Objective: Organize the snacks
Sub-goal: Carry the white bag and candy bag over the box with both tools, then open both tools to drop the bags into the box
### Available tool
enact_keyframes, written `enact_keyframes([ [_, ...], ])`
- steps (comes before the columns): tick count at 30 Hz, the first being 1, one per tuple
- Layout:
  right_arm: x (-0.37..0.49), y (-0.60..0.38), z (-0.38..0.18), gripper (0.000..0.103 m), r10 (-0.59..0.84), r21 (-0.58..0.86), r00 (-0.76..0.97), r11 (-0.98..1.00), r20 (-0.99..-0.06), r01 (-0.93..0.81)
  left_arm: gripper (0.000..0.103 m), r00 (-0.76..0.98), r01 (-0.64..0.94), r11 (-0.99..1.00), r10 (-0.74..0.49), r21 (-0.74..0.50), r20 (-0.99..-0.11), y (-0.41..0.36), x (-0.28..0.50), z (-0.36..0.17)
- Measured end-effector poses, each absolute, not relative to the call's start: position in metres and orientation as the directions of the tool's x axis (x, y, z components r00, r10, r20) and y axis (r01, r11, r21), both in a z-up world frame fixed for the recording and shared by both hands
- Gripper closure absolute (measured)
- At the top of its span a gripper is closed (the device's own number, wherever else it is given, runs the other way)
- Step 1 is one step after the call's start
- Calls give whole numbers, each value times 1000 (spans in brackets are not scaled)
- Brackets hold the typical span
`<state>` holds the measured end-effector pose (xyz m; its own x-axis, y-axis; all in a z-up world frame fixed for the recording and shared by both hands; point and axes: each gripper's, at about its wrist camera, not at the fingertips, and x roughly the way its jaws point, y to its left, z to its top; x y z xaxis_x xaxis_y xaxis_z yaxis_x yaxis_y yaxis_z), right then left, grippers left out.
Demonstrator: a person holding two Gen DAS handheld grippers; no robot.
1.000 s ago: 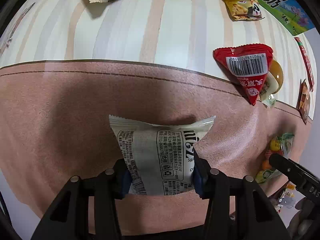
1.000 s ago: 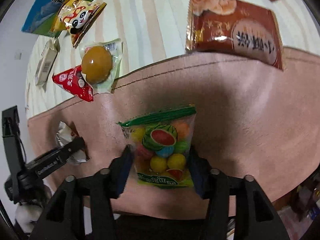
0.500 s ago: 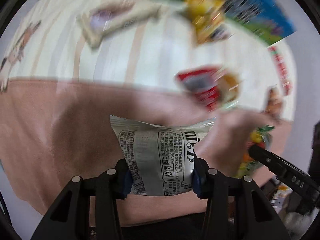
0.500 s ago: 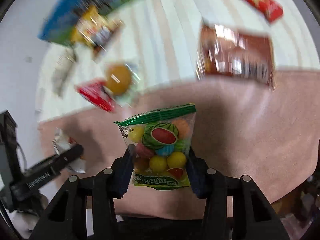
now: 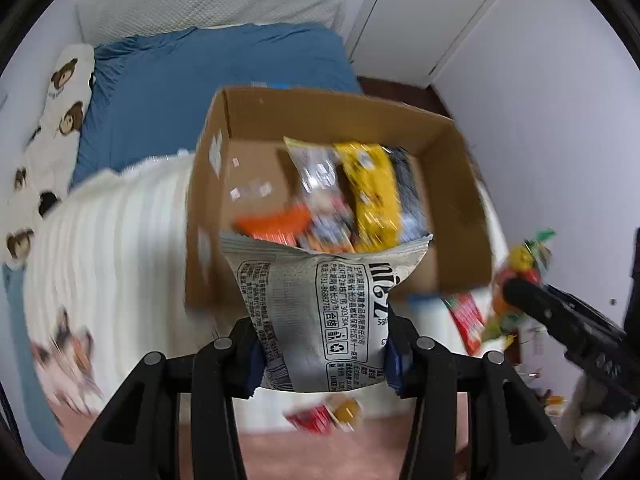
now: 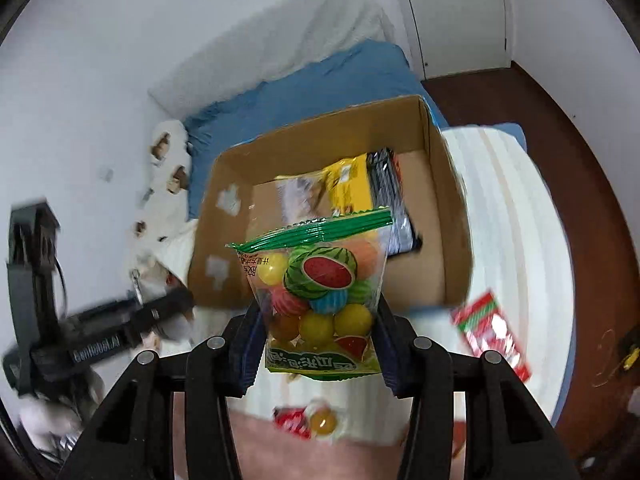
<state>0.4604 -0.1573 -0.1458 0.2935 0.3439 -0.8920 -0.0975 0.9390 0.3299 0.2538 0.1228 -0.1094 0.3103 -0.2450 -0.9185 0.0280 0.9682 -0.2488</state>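
Observation:
My left gripper point(image 5: 322, 354) is shut on a beige snack packet with black print point(image 5: 320, 304), held up in front of an open cardboard box point(image 5: 224, 208). My right gripper point(image 6: 318, 344) is shut on a clear candy bag with a green top and fruit-coloured balls point(image 6: 320, 292), held before the same box point(image 6: 448, 216). The box holds several snack packs, among them a yellow one point(image 5: 370, 196) and an orange one point(image 5: 276, 222). The right gripper with its bag shows at the right of the left wrist view point(image 5: 516, 280).
The box stands on a white striped cloth point(image 5: 116, 248) beside a blue bed point(image 5: 208, 76). A red packet and a yellow jelly cup point(image 6: 310, 420) lie near the cloth's front edge. A red and green packet point(image 6: 490, 332) lies right of the box. White cupboard doors point(image 5: 420, 12) stand behind.
Both grippers have swung up from the pink and striped surface with their packets. The open cardboard box and the bed have come into view ahead.

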Motion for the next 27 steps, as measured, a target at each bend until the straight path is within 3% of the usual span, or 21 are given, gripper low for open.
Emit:
enact_keyframes([
  [7,541,-145,-213,52,216,212,129,976,-968,-48,59,104,-35,984,-172,-176,-980,134,372,-176],
  [14,553,-144,-255,52,167,165,47,985,-985,-39,59,17,-45,990,-130,-130,-991,135,416,-207],
  [17,551,-142,-274,42,129,131,-38,989,-991,-74,58,-25,-45,990,-136,-135,-990,138,424,-215],
  [18,550,-142,-275,24,121,123,-36,989,-992,-80,54,-27,-48,988,-151,-150,-988,140,426,-216],
  [19,551,-143,-276,7,116,119,-34,990,-993,-81,42,-24,-47,986,-161,-160,-987,141,427,-218],
  [22,555,-148,-277,4,126,128,-32,990,-992,-64,12,-1,-51,985,-164,-164,-986,145,429,-216],
  [27,558,-150,-270,4,133,134,-8,989,-991,-58,9,8,-52,987,-153,-154,-988,145,426,-212],
])
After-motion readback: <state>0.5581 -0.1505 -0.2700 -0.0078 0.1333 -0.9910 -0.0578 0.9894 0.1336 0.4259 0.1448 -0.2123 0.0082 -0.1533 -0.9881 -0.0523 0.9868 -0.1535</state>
